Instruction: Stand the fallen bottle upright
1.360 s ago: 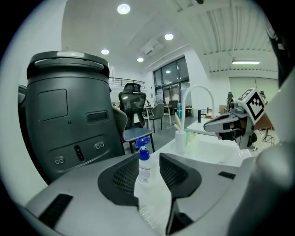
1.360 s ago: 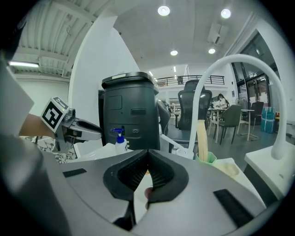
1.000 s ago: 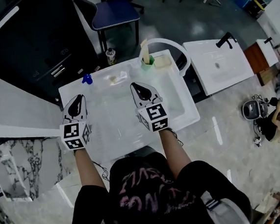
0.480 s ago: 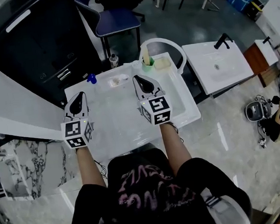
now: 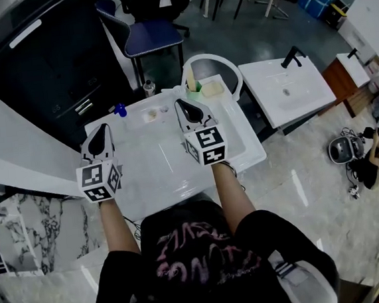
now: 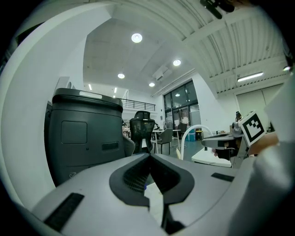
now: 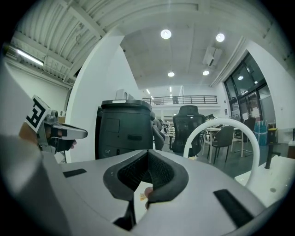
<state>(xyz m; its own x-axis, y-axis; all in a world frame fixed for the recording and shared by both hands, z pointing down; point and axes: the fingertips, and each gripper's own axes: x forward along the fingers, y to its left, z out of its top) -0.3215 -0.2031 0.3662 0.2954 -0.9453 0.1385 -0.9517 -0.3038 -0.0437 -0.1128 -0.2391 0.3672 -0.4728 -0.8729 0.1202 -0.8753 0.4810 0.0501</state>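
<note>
A blue-capped clear bottle [image 5: 119,110] lies near the far left corner of the white table [image 5: 158,177]. Its body is hard to make out. My left gripper [image 5: 100,128] hovers over the table's left side, short of the bottle, with its jaws shut and nothing between them [image 6: 150,156]. My right gripper [image 5: 182,103] hangs over the far middle of the table, also shut and empty [image 7: 148,154]. Both point almost level, out across the room. Neither gripper view shows the bottle.
A small clear item [image 5: 151,116] lies between the grippers. A green cup [image 5: 196,85] and a pale yellow block [image 5: 211,89] sit at the far right, under a white hoop [image 5: 211,62]. A small bottle [image 5: 149,87] stands beyond the far edge. A white basin [image 5: 290,91] is to the right.
Both grippers have risen above the table and sit a little farther from it. The table now looks smaller and has shifted in the head view.
</note>
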